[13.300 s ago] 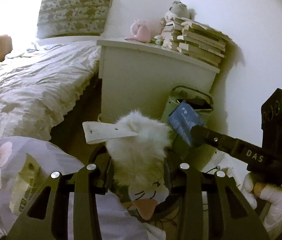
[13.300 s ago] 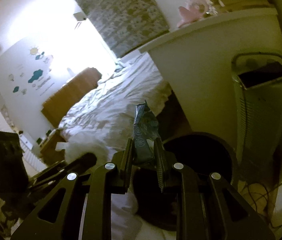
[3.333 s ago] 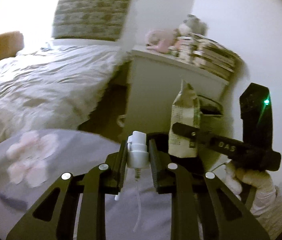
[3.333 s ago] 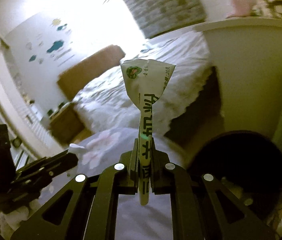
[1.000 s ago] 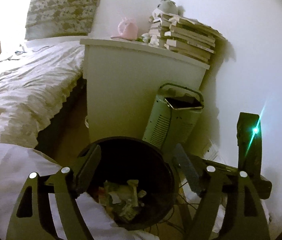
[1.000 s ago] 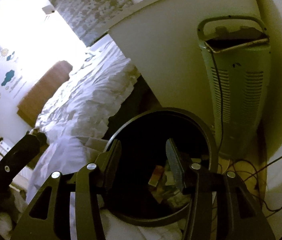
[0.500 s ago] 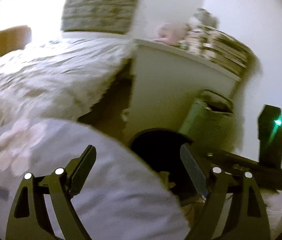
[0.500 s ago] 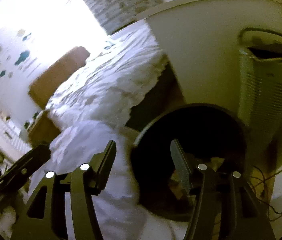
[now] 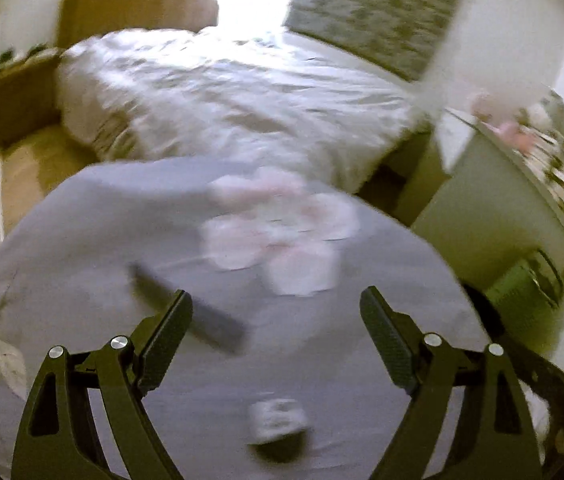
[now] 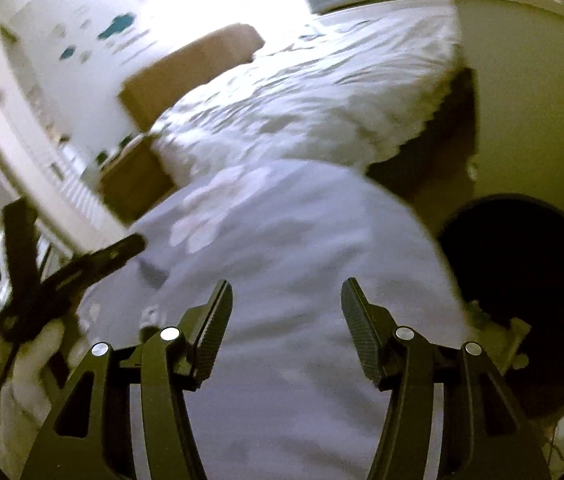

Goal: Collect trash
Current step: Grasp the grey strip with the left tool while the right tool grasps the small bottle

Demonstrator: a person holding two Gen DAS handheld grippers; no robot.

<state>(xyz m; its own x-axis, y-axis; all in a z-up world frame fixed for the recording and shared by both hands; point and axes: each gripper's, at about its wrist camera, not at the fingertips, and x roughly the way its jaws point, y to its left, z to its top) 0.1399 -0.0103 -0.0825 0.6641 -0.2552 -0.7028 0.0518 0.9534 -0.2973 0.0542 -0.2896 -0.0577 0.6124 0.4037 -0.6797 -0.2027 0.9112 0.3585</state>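
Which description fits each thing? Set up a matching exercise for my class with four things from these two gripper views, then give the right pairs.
Things:
1. left gripper
2. trash bin
3. dark flat object
4. small white piece

Descriptions:
A. black, round, at the right beside the cloth
B. low on the grey cloth, between the fingers
C. jaws wide, nothing held
D. slanted across the cloth, by the left finger

Pairs: 1-C, 2-A, 3-D, 4-B

Both grippers are black, with skeletal triangular cut-out arms, round silver screw heads at the joints, and ridged, textured pads. The left gripper (image 9: 276,322) matches the right gripper (image 10: 287,314). A white glove (image 10: 32,364) covers the left hand.
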